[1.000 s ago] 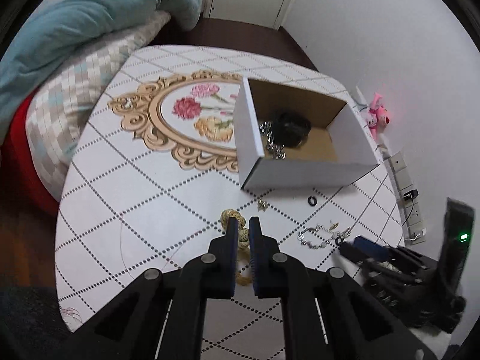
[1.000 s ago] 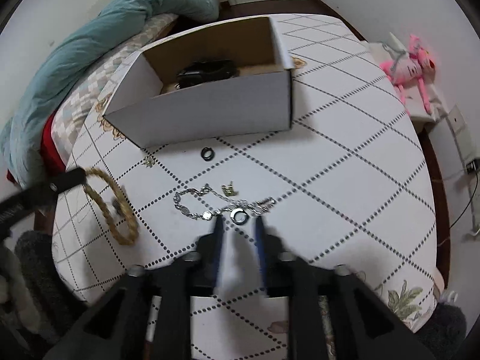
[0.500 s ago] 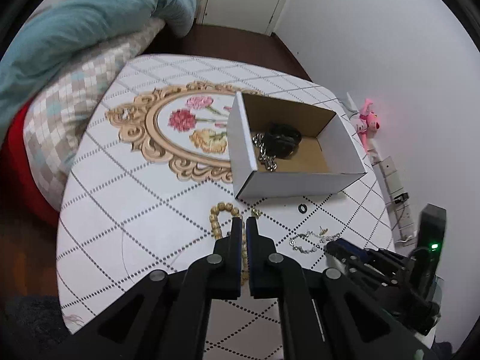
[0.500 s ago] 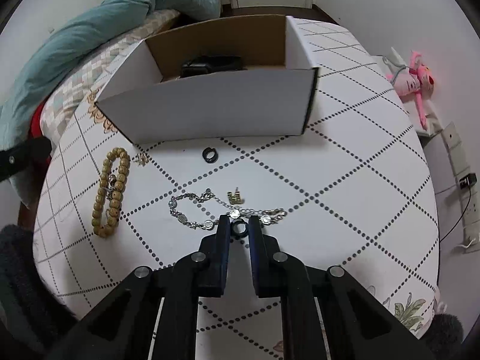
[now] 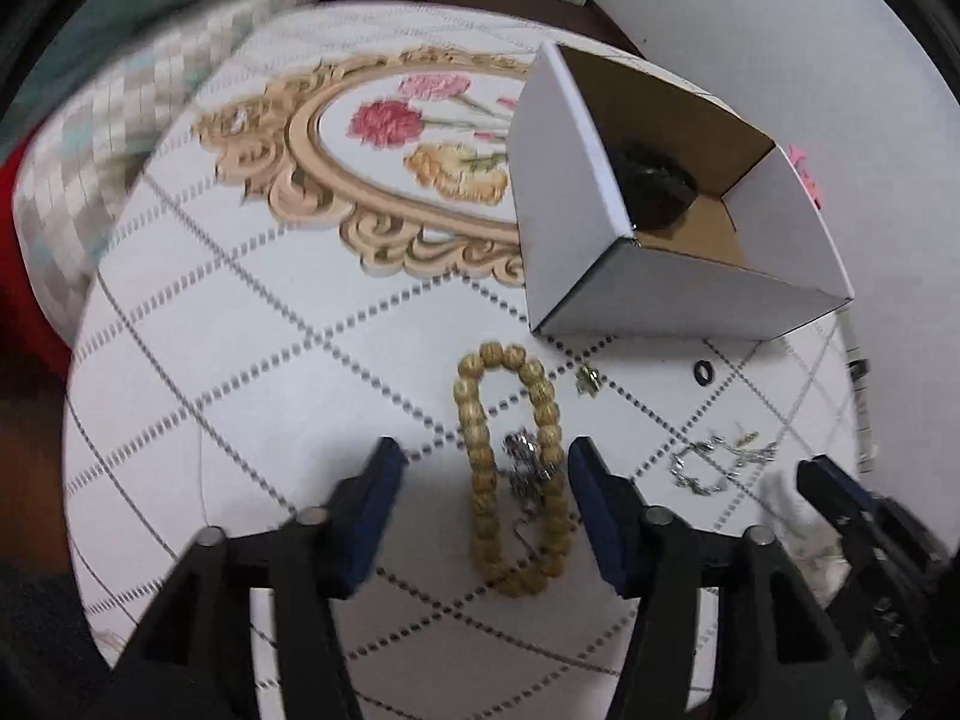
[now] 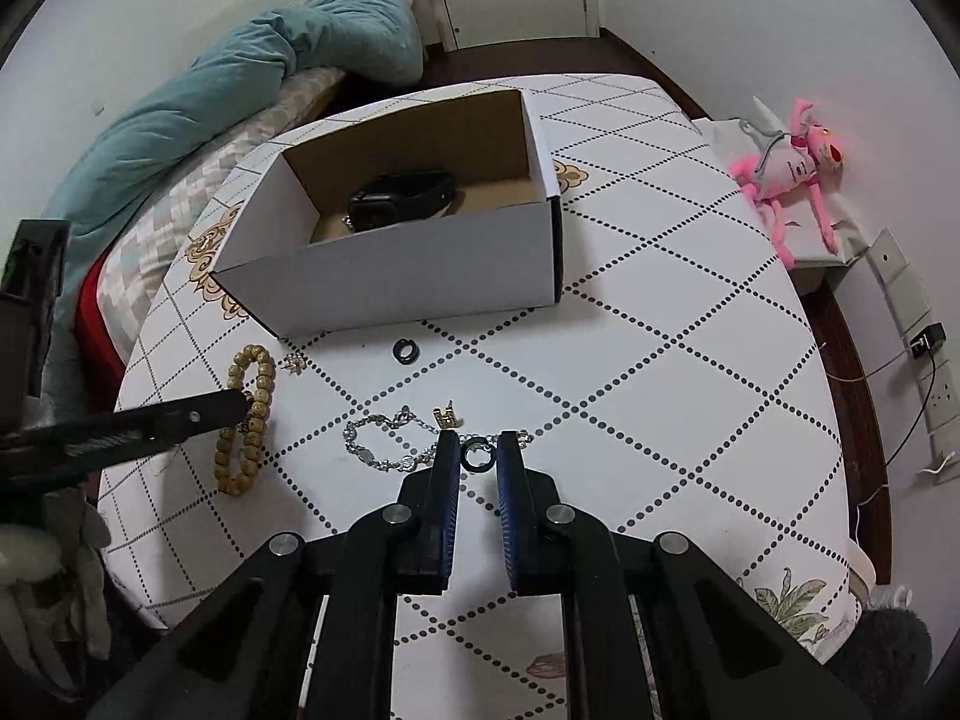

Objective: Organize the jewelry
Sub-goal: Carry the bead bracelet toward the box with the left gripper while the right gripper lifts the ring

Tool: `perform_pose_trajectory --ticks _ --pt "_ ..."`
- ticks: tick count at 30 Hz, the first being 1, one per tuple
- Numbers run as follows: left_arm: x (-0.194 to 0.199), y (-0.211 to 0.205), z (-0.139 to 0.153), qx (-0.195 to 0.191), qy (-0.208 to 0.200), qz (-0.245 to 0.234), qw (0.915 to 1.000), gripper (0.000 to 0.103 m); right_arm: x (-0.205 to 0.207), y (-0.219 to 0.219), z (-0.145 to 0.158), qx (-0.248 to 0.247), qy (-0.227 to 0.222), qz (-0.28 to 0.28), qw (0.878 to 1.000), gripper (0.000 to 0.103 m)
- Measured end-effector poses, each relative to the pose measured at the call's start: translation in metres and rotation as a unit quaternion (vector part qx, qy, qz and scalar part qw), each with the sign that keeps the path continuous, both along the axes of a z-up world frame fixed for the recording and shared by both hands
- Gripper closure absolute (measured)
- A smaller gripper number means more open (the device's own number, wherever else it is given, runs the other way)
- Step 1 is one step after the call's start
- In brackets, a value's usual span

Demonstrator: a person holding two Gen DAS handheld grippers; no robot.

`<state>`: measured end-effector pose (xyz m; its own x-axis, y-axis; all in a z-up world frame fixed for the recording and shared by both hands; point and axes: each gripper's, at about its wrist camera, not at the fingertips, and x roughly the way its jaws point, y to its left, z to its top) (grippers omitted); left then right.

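Note:
A wooden bead bracelet (image 5: pixel 516 468) lies on the white table, with a small silver piece (image 5: pixel 527 461) inside its loop. My left gripper (image 5: pixel 486 468) is open, its jaws on either side of the bracelet. It also shows in the right wrist view (image 6: pixel 246 420). My right gripper (image 6: pixel 478 459) is partly open around a black ring (image 6: pixel 478 457), beside a silver chain bracelet (image 6: pixel 384 444) and a gold charm (image 6: pixel 447 417). A white cardboard box (image 6: pixel 396 276) holds a black watch (image 6: pixel 402 201).
Another black ring (image 6: pixel 405 352) and a small gold earring (image 6: pixel 294 362) lie in front of the box. A bed with a teal duvet (image 6: pixel 228 78) is at the left. A pink plush toy (image 6: pixel 786 168) and a power strip (image 6: pixel 936 372) are at the right.
My left gripper has opened wide and moved forward over the bead bracelet. My right gripper has opened slightly and pulled back a little, the black ring still between its tips.

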<state>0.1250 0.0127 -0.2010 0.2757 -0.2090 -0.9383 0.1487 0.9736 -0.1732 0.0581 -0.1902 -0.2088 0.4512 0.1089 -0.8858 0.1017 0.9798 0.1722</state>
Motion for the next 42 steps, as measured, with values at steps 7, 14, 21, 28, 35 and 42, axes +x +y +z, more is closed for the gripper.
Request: perform_pose_trajectory --ticks 7,14,21,28,35,42 --pt "-0.001 -0.005 0.002 -0.022 -0.014 -0.014 0.9996 0.102 0.000 0.002 -0.005 0.003 0.002 -0.001 1.000 0.090" --pt "-0.004 0.001 0.033 -0.044 -0.041 -0.021 0.9979 0.103 0.002 -0.006 0.016 0.014 -0.027 -0.005 1.000 0.090" --pt "0.010 0.018 0.036 -0.082 -0.026 0.007 0.9962 0.100 0.009 -0.006 0.037 0.012 -0.046 -0.002 0.999 0.090" --pt "0.014 0.006 -0.002 -0.099 0.077 0.025 0.9918 0.059 0.007 -0.011 0.026 0.024 -0.031 -0.020 0.999 0.090" --pt "0.010 -0.041 -0.003 0.029 0.026 -0.046 0.9982 0.048 0.004 -0.013 0.005 0.018 -0.009 -0.029 0.999 0.090" --pt "0.008 -0.032 -0.003 0.000 0.007 -0.038 0.9993 0.092 0.000 -0.018 0.003 0.024 -0.011 -0.038 0.999 0.090"
